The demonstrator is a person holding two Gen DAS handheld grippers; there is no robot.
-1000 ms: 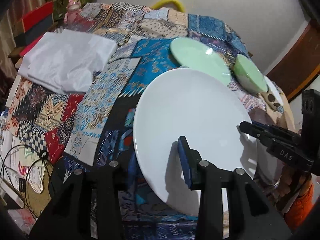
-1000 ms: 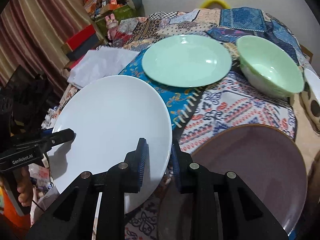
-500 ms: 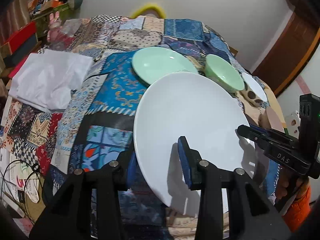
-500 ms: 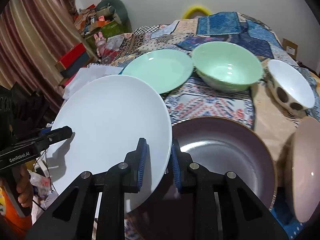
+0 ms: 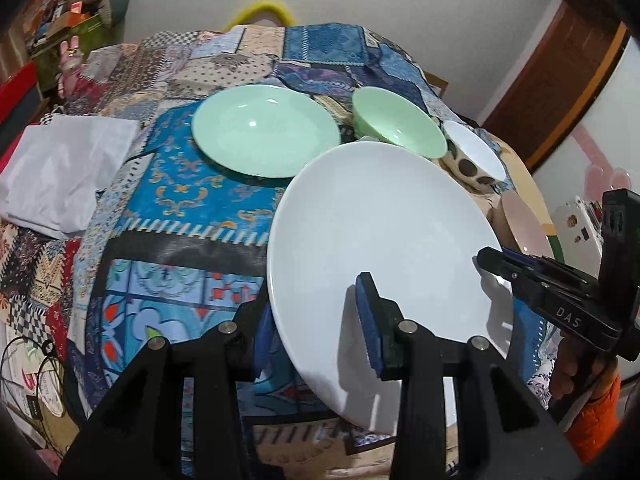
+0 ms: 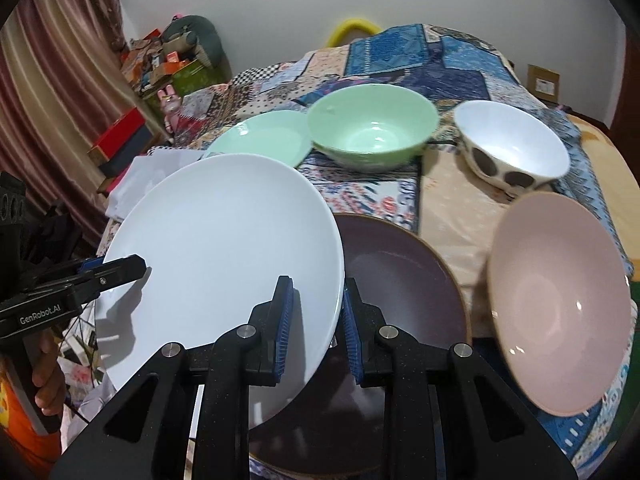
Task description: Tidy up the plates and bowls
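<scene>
A large white plate (image 5: 380, 232) hangs tilted above the patchwork-covered table, held by both grippers. My left gripper (image 5: 316, 312) is shut on its left rim, and my right gripper (image 6: 316, 296) is shut on its right rim. In the right wrist view the white plate (image 6: 216, 248) partly overlaps a dark purple plate (image 6: 400, 280) lying on the table below it. A pink bowl (image 6: 560, 320) stands to the right of the dark plate. Farther back are a green plate (image 6: 260, 140), a green bowl (image 6: 372, 132) and a white spotted bowl (image 6: 512, 148).
A folded white cloth (image 5: 60, 168) lies at the table's left side. Boxes and clutter (image 6: 132, 132) stand by the curtain on the left. A wooden door (image 5: 560, 80) is at the far right. A hand in an orange sleeve (image 5: 592, 420) grips the right tool.
Both grippers carried the white plate to the right across the table and a little higher. The dark purple plate, spotted bowl and pink bowl came into the right wrist view.
</scene>
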